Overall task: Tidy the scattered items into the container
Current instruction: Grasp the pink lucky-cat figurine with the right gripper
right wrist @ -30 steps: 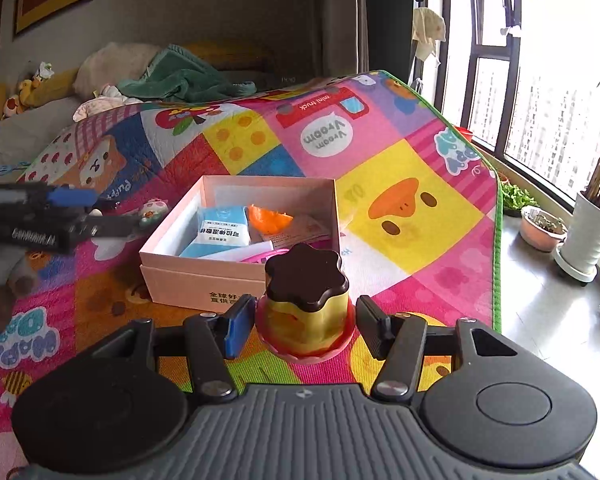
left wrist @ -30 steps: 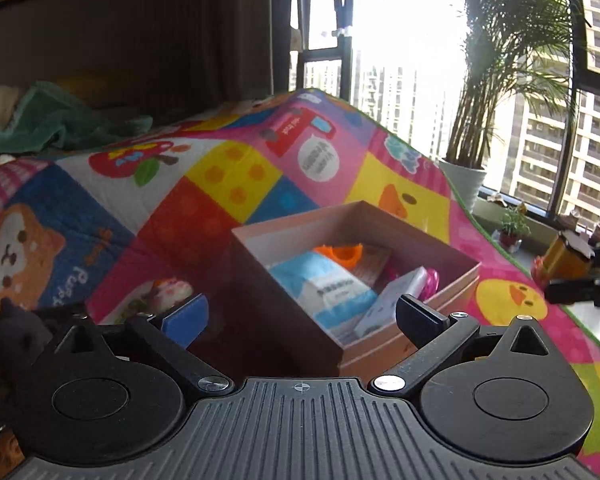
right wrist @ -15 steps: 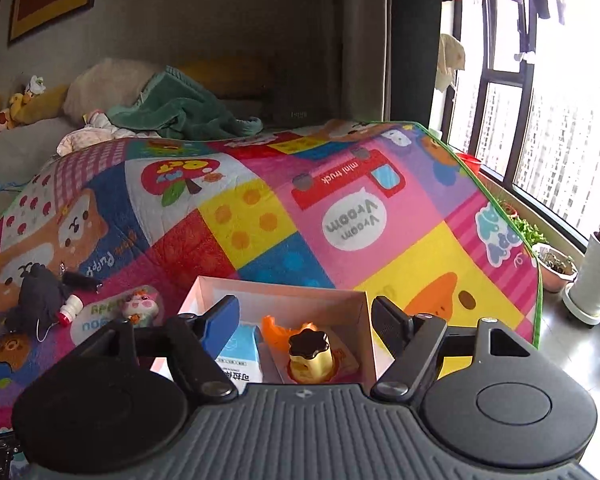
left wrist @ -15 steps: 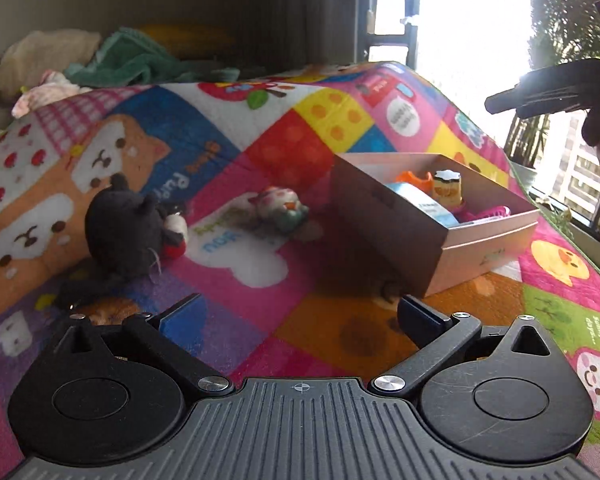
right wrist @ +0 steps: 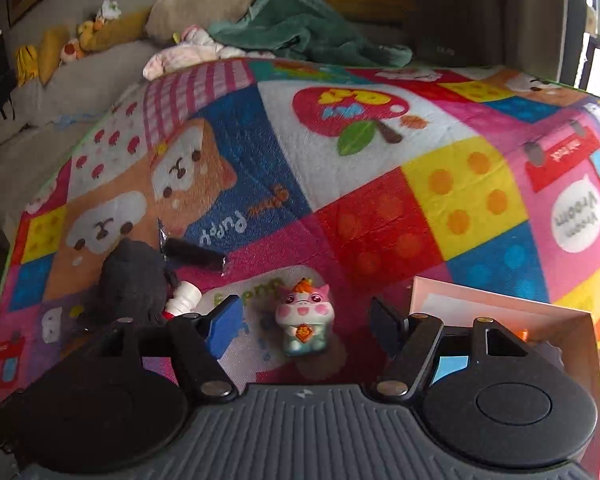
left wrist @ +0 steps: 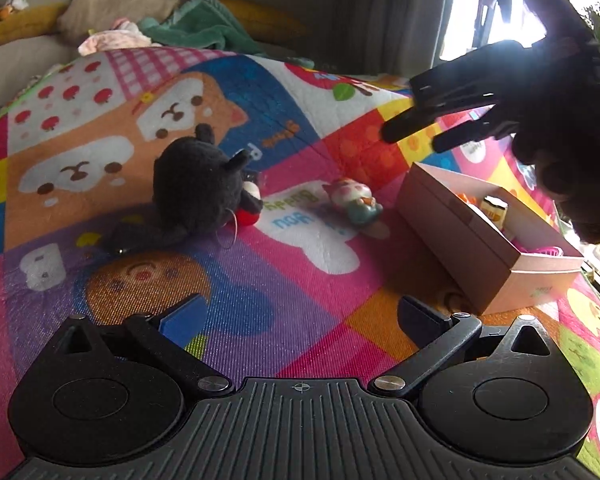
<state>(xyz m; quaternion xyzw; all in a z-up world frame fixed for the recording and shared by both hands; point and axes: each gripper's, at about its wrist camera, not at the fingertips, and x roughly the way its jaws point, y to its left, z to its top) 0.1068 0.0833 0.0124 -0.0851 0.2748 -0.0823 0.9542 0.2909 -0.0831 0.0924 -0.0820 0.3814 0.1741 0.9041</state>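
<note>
Pink box sits on the play mat, lid off, at the right of the left wrist view; a small yellow jar with a dark cap stands inside it, plus an orange bit and a pink edge I can't identify. Still on the mat outside the box: small pig figurine, upright in the right wrist view, just left of the box and apart from it; black plush toy further left, with a red-and-white piece touching its side. Right gripper is above the mat with the figurine framed between its fingers, pads clear of it; jaws have just been closing slightly but stand apart, nothing clamped. In the left wrist view it shows as a dark silhouette above the box's far corner, a gloved hand behind it. Left gripper hangs low over the mat, jaws wide apart, empty, plush and figurine well ahead of it. Green blanket and pillows lie past the mat's far edge.
</note>
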